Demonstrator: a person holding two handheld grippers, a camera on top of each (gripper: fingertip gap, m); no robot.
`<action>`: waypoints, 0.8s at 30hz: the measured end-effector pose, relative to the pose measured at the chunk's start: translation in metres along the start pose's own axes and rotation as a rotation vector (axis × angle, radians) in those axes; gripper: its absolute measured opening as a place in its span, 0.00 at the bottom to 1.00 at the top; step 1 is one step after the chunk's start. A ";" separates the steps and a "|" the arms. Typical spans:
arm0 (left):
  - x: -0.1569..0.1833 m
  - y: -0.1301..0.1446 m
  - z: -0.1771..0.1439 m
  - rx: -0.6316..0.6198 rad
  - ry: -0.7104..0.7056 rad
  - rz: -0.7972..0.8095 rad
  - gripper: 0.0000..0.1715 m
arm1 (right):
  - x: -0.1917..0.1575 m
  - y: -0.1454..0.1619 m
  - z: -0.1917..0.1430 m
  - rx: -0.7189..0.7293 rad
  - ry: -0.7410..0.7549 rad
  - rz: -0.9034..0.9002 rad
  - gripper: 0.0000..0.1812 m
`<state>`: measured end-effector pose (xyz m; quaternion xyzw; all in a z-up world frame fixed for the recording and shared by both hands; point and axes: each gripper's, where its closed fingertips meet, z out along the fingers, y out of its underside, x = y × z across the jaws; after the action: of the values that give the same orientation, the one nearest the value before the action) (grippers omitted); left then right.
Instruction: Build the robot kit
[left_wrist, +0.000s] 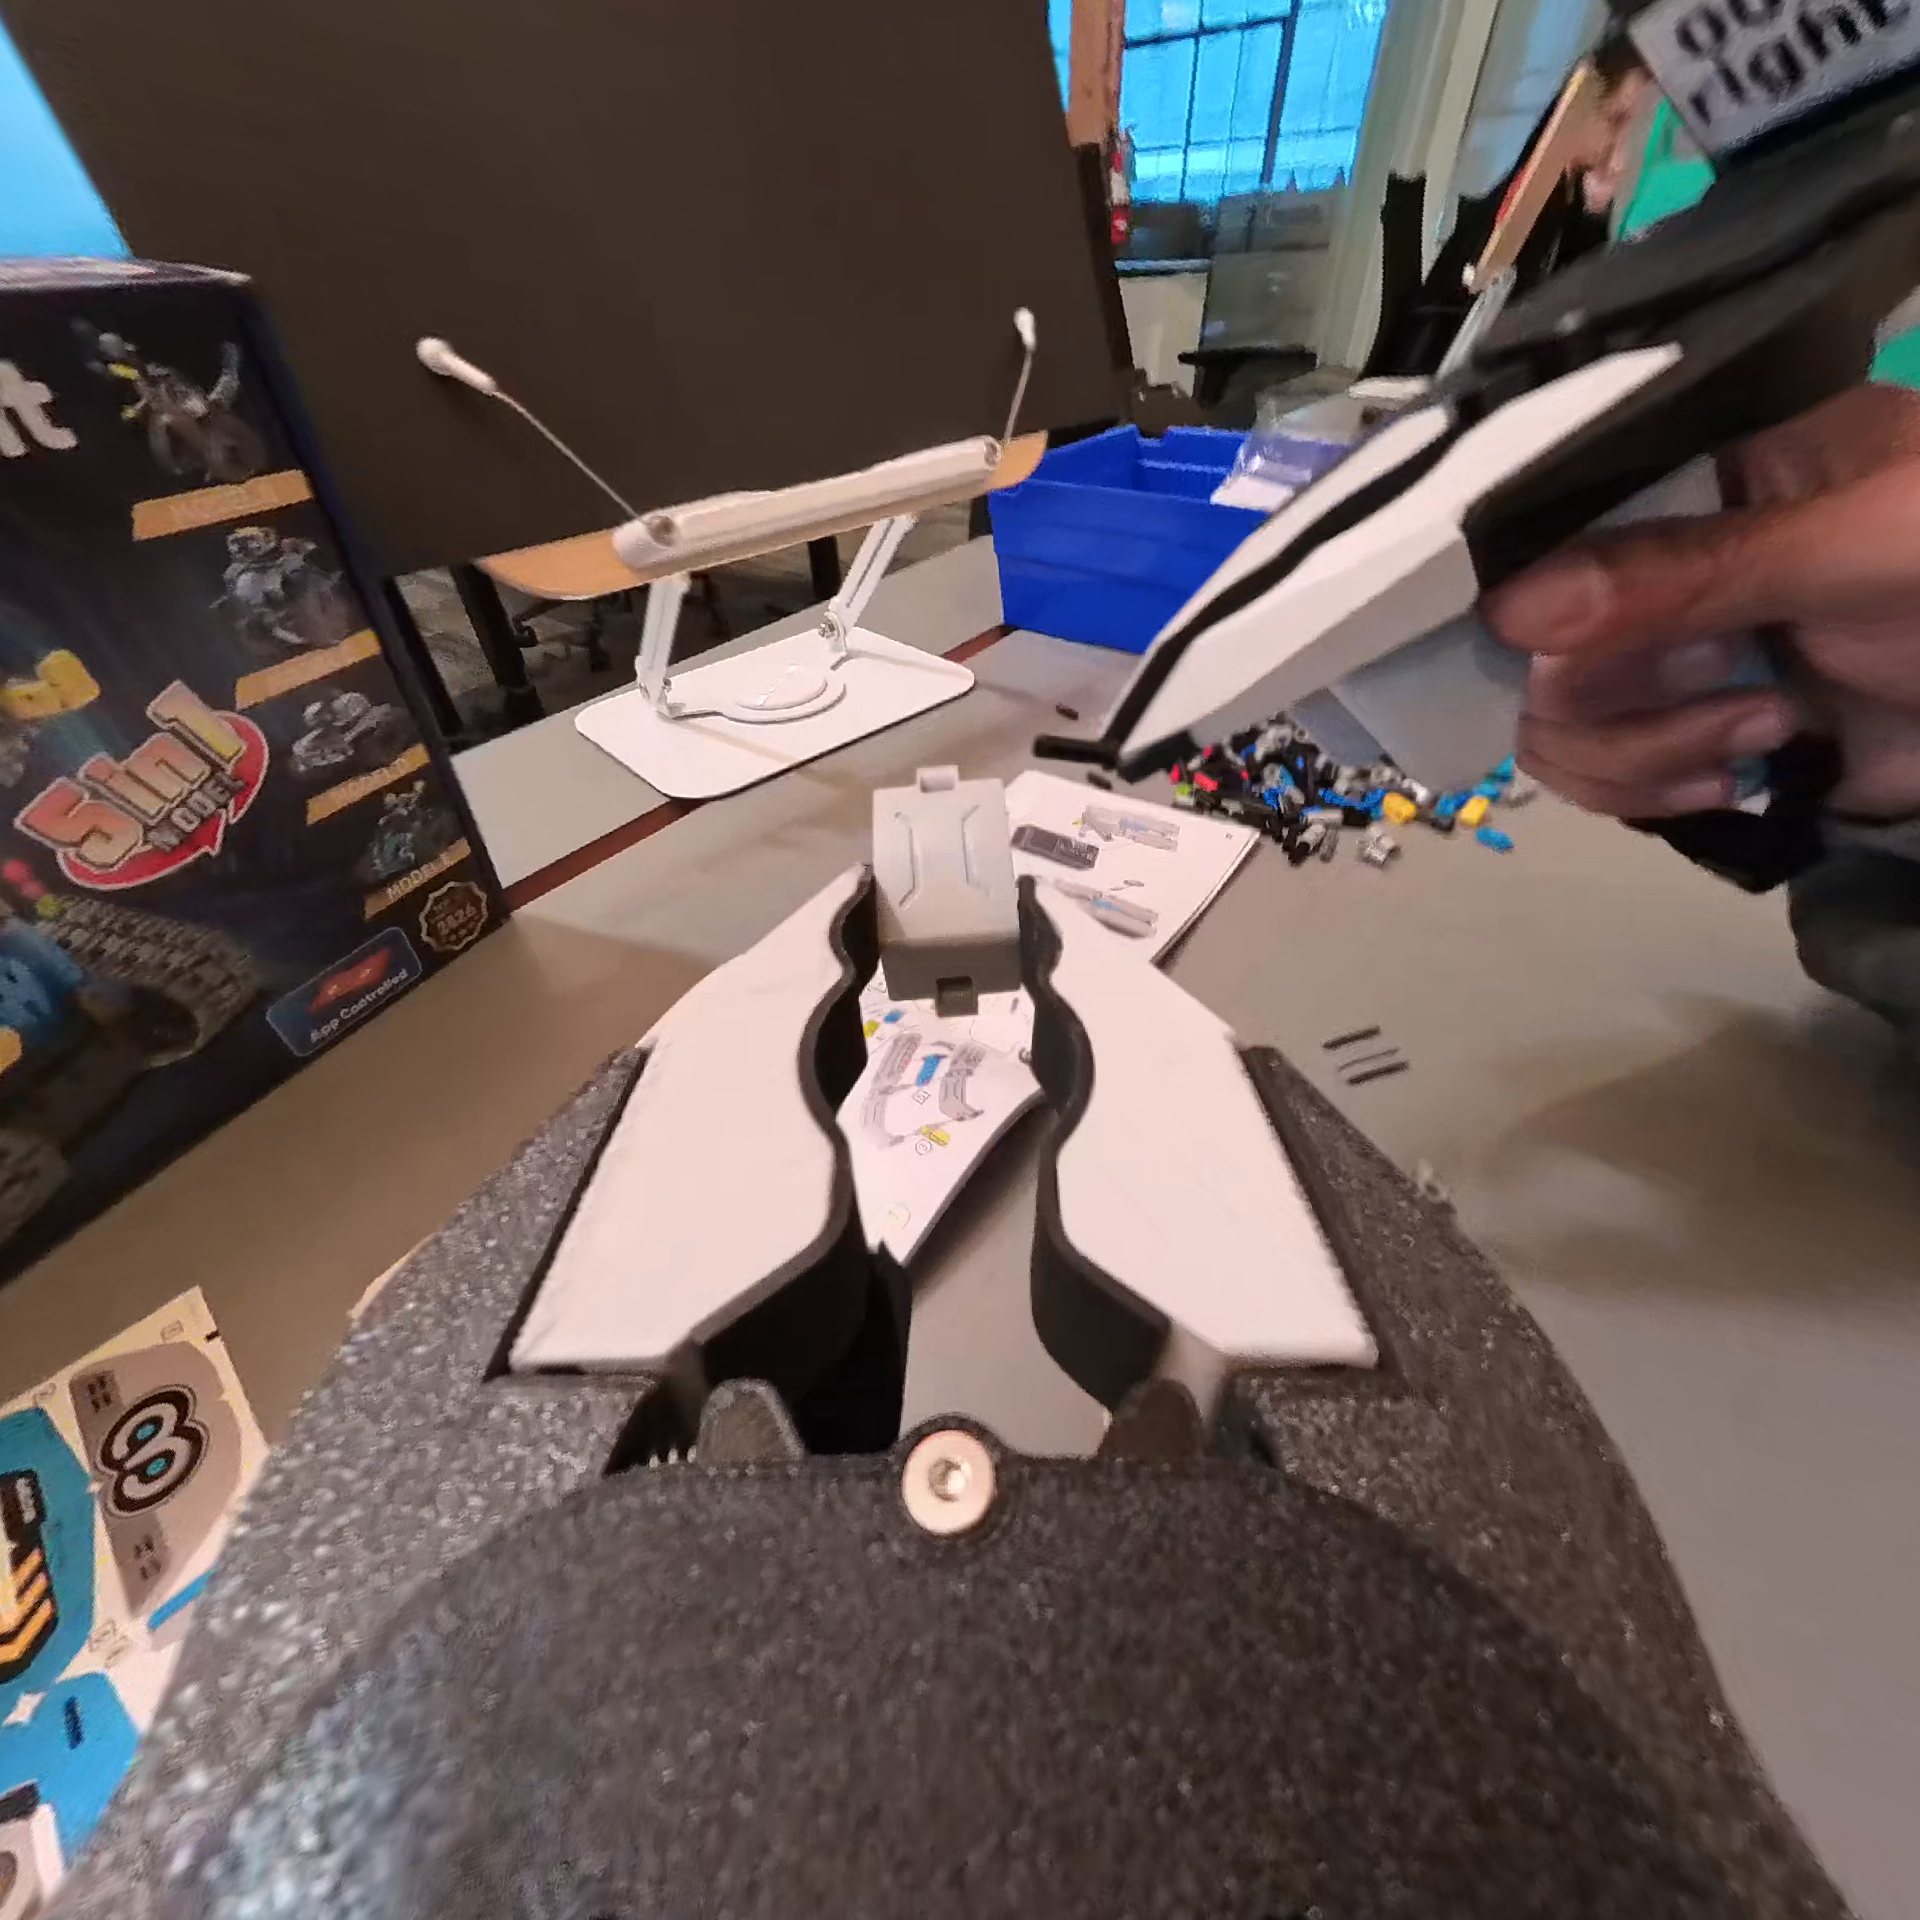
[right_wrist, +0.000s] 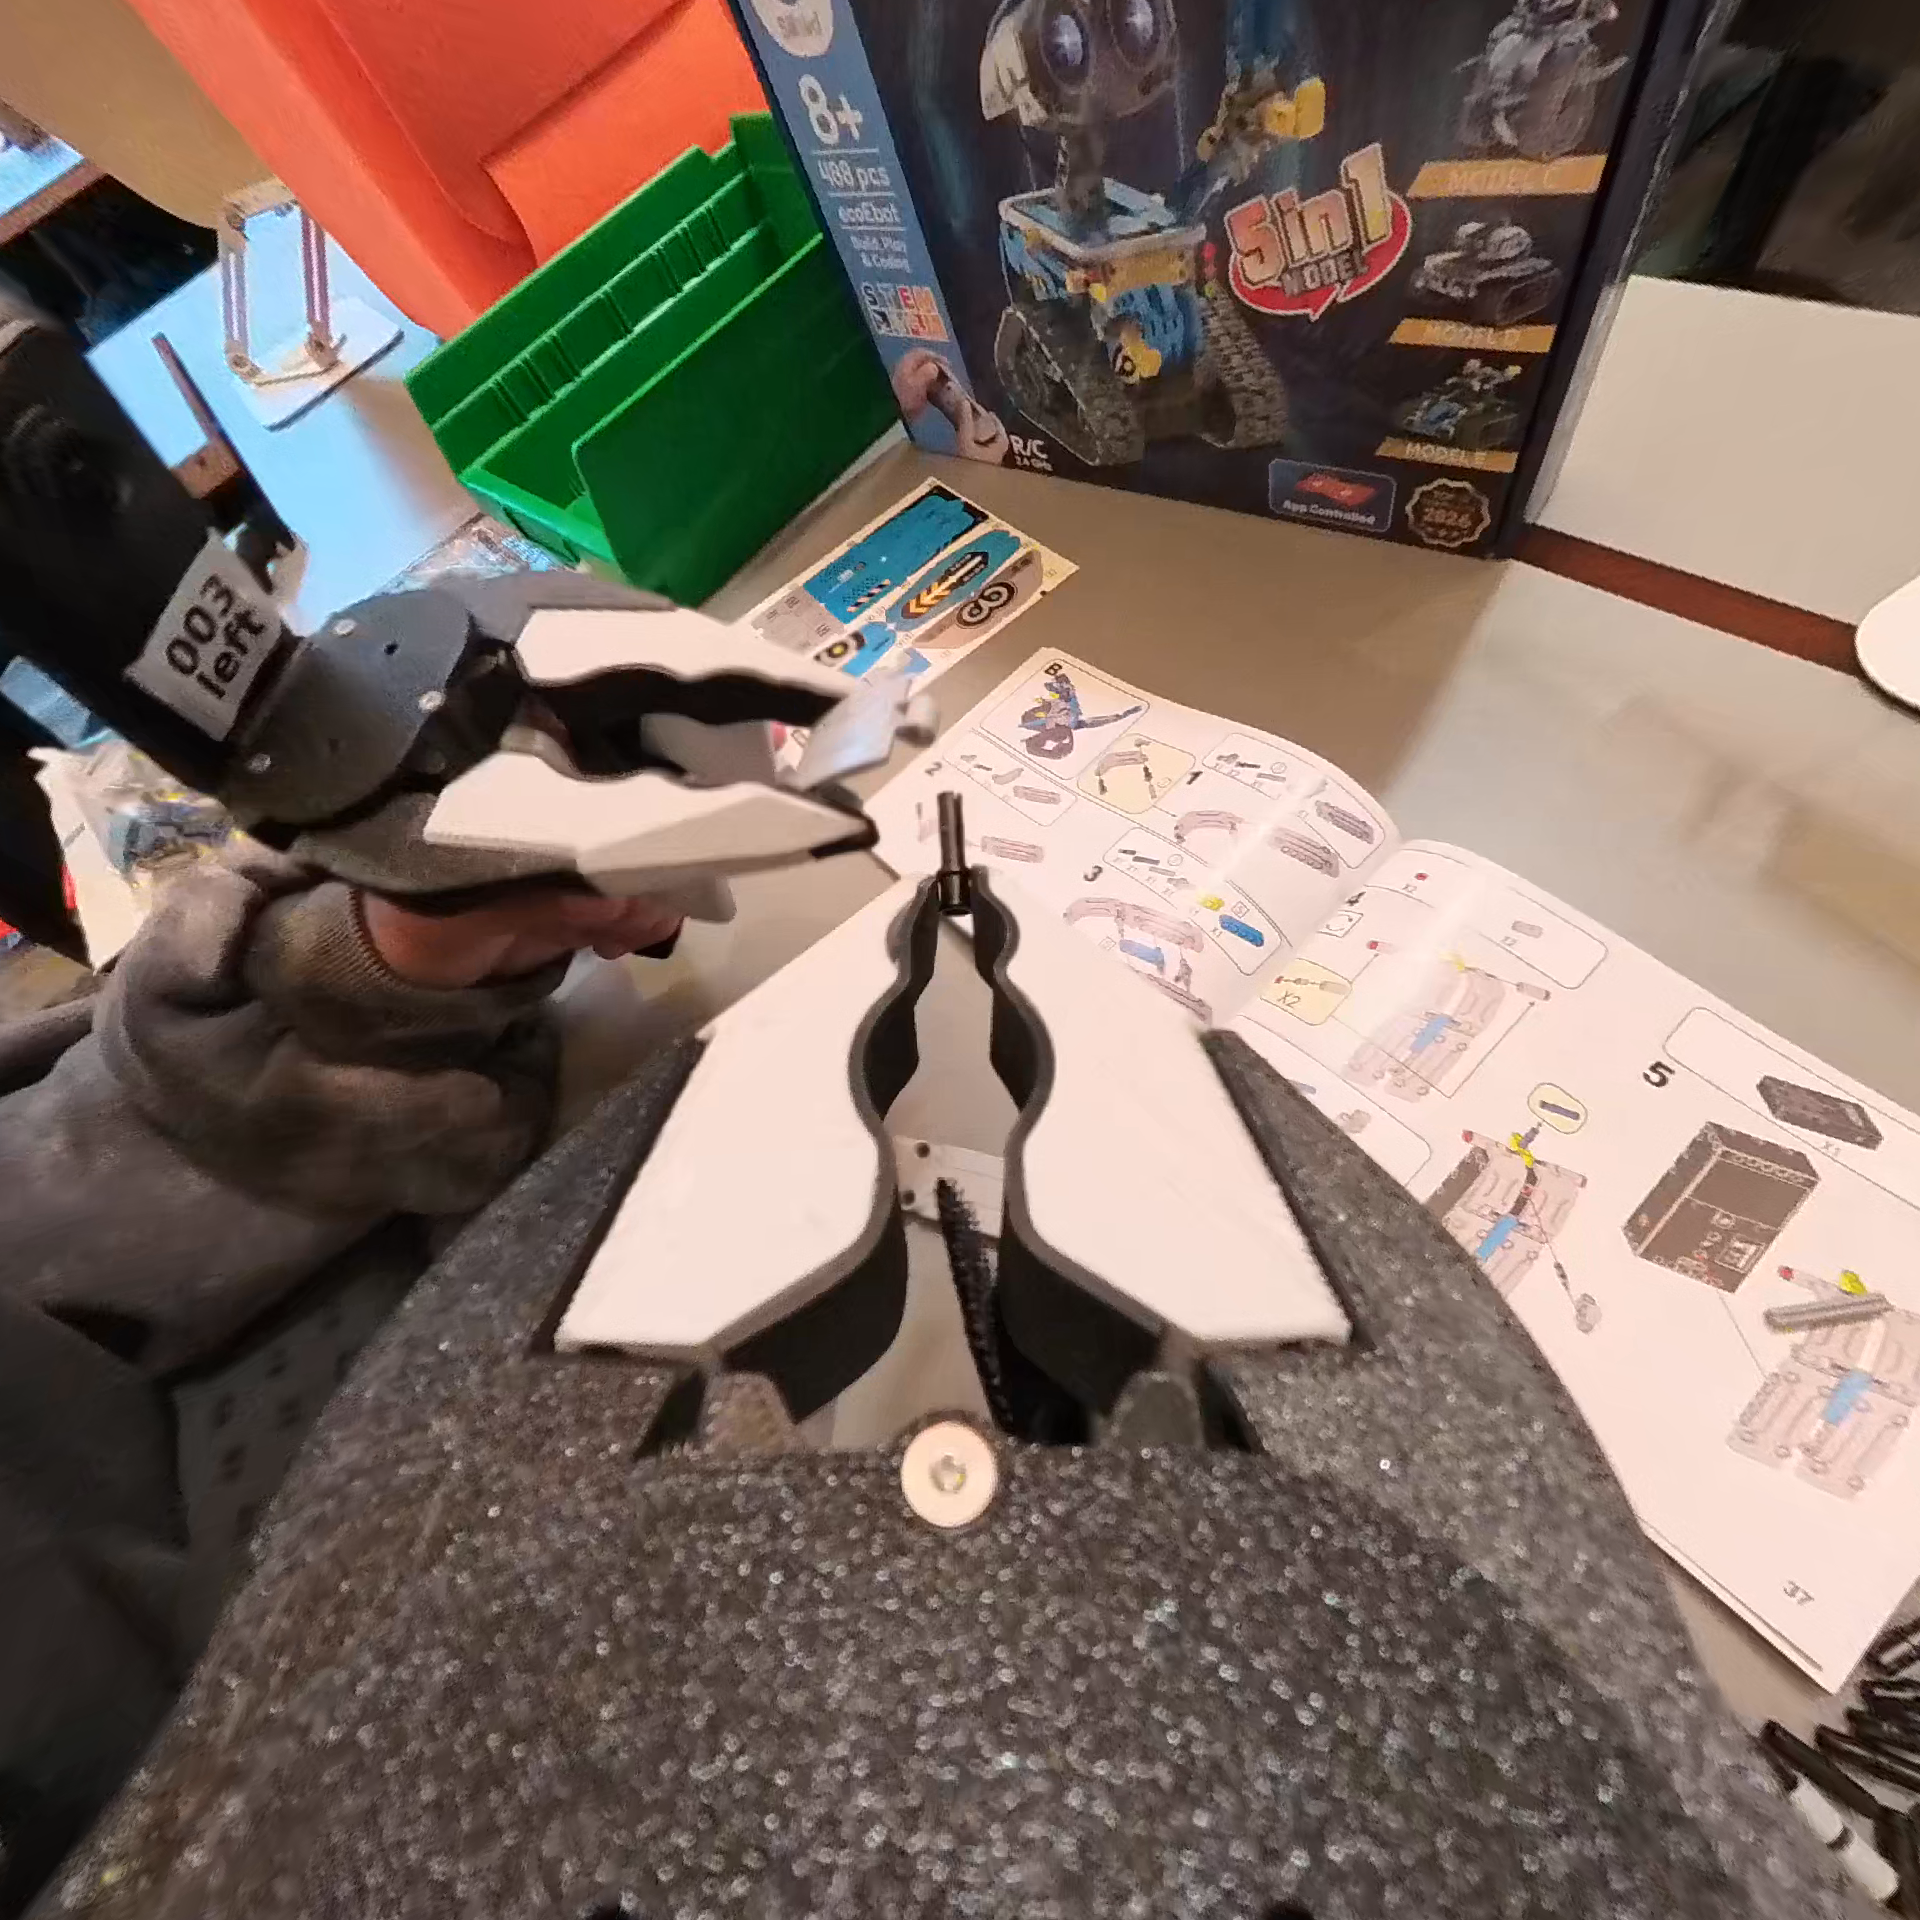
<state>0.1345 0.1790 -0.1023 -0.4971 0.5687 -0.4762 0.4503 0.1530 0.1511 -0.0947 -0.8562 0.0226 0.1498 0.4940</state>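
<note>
My left gripper (left_wrist: 943, 914) is shut on a grey curved panel piece (left_wrist: 940, 883) and holds it above the open instruction booklet (left_wrist: 1132, 842). My right gripper (right_wrist: 953, 891) is shut on a small black pin (right_wrist: 951, 831) that sticks out past its tips. In the right wrist view the left gripper (right_wrist: 868, 769) is at the left with the grey piece (right_wrist: 857, 732), its tips close to the pin. In the left wrist view the right gripper (left_wrist: 1101, 748) comes in from the upper right, held by a hand (left_wrist: 1714, 665), with the pin (left_wrist: 1070, 746) at its tips.
A dark toy box (right_wrist: 1247, 249) stands at the back. A sticker sheet (right_wrist: 914, 592) and a green bin (right_wrist: 665, 395) lie beside it. A blue bin (left_wrist: 1112, 520), a white stand (left_wrist: 779, 644) and a pile of small parts (left_wrist: 1340, 790) sit beyond the booklet (right_wrist: 1455, 1091). Black pins (right_wrist: 1849, 1766) lie at the lower right. The gap from one gripper's tips to the other's is roughly 4 cm.
</note>
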 end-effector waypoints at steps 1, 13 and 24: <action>0.004 0.003 0.002 -0.019 -0.002 0.046 0.15 | 0.001 0.002 0.002 -0.003 -0.008 0.015 0.02; 0.017 0.024 0.014 -0.123 -0.015 0.234 0.15 | 0.008 0.027 0.010 -0.062 -0.087 0.130 0.02; 0.019 0.027 0.015 -0.143 -0.047 0.358 0.15 | 0.007 0.032 0.011 -0.018 -0.248 0.333 0.02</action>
<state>0.1434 0.1600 -0.1316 -0.4297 0.6698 -0.3352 0.5043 0.1509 0.1452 -0.1286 -0.8201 0.1015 0.3337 0.4537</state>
